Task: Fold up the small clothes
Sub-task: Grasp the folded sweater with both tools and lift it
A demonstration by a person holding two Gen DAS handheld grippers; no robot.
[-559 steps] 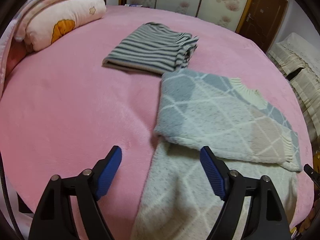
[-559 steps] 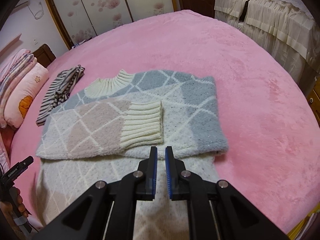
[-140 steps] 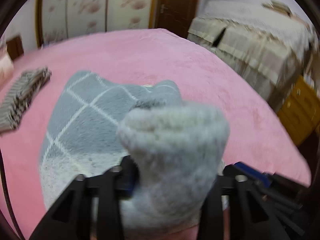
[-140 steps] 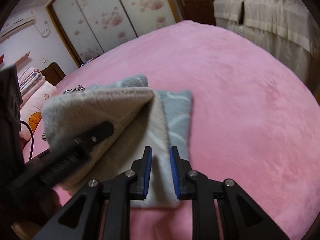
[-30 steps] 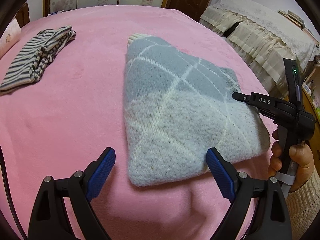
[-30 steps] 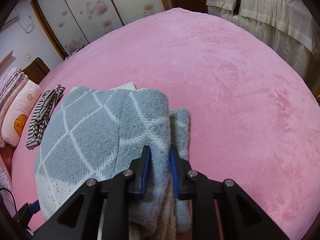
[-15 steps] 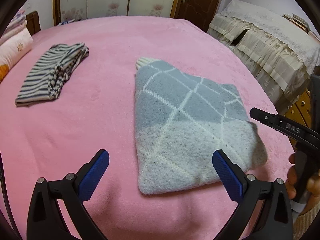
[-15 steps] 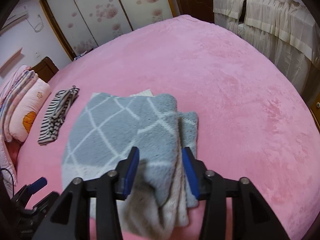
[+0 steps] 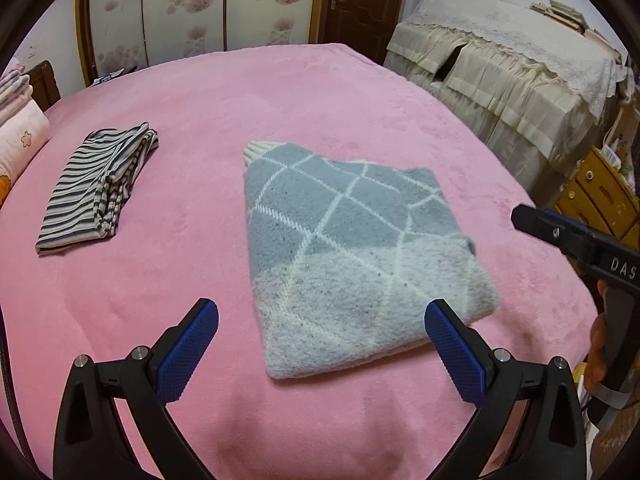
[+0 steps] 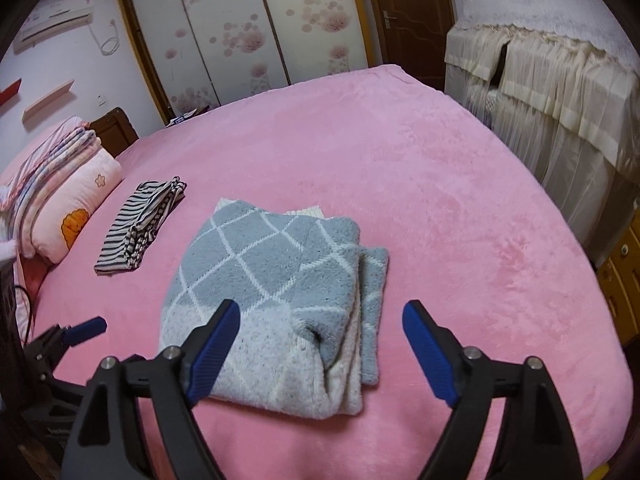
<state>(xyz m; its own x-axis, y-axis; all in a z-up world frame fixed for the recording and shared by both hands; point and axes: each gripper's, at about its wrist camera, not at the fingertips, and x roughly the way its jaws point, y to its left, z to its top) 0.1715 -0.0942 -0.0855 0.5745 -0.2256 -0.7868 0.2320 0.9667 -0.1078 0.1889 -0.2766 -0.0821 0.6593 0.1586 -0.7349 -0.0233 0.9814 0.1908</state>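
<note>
A grey and pale diamond-patterned sweater (image 9: 352,252) lies folded into a thick packet on the pink bed (image 9: 200,128); the right wrist view shows its stacked layers (image 10: 264,292) at the near edge. My left gripper (image 9: 320,312) hangs open above the packet's near end, touching nothing. My right gripper (image 10: 318,312) is lifted off the sweater with its jaws opening, and nothing is pinched between them. The right gripper's black body (image 9: 580,240) and a hand show at the right edge of the left wrist view.
A folded striped garment (image 9: 96,188) lies left of the sweater. Pillows and folded blankets (image 10: 60,188) are stacked at the far left. A cloth-draped piece of furniture (image 9: 512,72) and wooden drawers (image 9: 600,196) stand beyond the bed's right edge.
My right gripper let go of the sweater's folded edge and opened wide while rising. My left gripper also rose and drew back, so the sweater looks smaller in both views.
</note>
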